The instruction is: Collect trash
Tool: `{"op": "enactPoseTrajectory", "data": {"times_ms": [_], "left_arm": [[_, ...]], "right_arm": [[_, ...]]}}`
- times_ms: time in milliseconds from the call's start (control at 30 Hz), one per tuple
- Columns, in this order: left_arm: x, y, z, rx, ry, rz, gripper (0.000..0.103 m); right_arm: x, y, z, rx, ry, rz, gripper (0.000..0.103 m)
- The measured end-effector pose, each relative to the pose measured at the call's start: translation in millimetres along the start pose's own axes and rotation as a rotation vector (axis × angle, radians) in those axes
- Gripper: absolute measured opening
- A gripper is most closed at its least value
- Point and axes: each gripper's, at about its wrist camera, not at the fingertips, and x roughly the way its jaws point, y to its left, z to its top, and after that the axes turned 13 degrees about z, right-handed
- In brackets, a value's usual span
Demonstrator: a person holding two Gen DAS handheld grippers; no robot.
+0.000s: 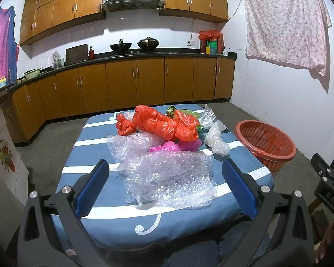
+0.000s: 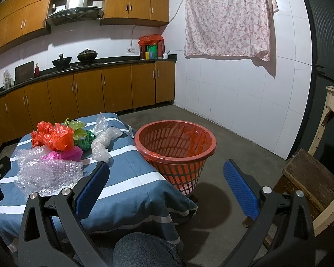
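1. The left gripper point(image 1: 165, 182) is spread wide and grasps nothing; its blue pads frame the near sheet of bubble wrap point(image 1: 169, 179) on the table, though whether they touch it cannot be told.
2. The right gripper point(image 2: 165, 182) is likewise released and empty, hanging over the table's right edge and the concrete floor point(image 2: 233, 155), with the red trash basket point(image 2: 176, 149) between its fingers in the view.
3. The trash lies in a heap on the blue-and-white striped tablecloth point(image 1: 95, 164): a knotted orange plastic bag point(image 1: 160, 122), a pink bag point(image 1: 167, 145) touching it on the near side, a green bag point(image 1: 173, 111) behind, a clear plastic bag point(image 1: 216, 138) to the right, and a second bubble-wrap piece point(image 1: 131, 143) to the left.
4. Only the right wrist view shows the basket whole: it stands on the floor just beside the table, lined with a red bag, apparently holding no trash. It also shows a worn wooden stool point(image 2: 311, 178) at the right.
5. Only the left wrist view shows a purple cloth point(image 1: 1, 46) hanging at far left and a flower-decorated panel point(image 1: 4, 153).
6. Both views show kitchen cabinets point(image 1: 122, 84), woks on the stove point(image 1: 133, 44) and a floral sheet point(image 1: 285, 22) on the tiled wall.
7. The person's jeans-clad knee point(image 2: 144, 249) sits under the near table edge.
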Motion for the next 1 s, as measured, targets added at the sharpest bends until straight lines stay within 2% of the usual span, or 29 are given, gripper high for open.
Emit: {"op": "enactPoseTrajectory", "data": {"times_ms": [1000], "left_arm": [[0.3, -0.1, 0.1, 0.001, 0.004, -0.001, 0.099]], "right_arm": [[1.2, -1.8, -2.1, 0.004, 0.002, 0.001, 0.101]]}}
